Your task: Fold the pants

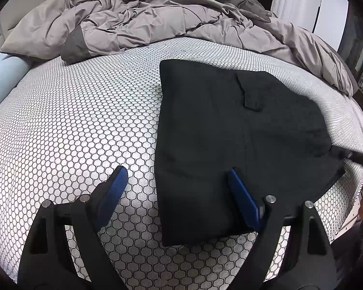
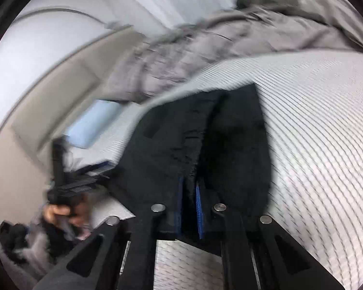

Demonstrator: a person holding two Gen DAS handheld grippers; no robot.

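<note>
The black pants (image 1: 230,133) lie folded into a rough rectangle on the honeycomb-patterned mattress (image 1: 84,120). My left gripper (image 1: 176,177) hovers open over the near left edge of the pants, one blue pad above the cloth and the other above the mattress, with nothing held. In the blurred right wrist view the pants (image 2: 237,133) stretch away from my right gripper (image 2: 189,193), whose blue pads stand close together with a fold of the black cloth pinched between them. The left gripper (image 2: 60,169) and the hand holding it show at the left there.
A crumpled grey duvet (image 1: 157,19) covers the far part of the bed. A light blue pillow (image 1: 2,77) lies at the left edge. The mattress edge (image 1: 360,130) runs close to the right of the pants. A beige headboard (image 2: 48,91) is behind the pillow.
</note>
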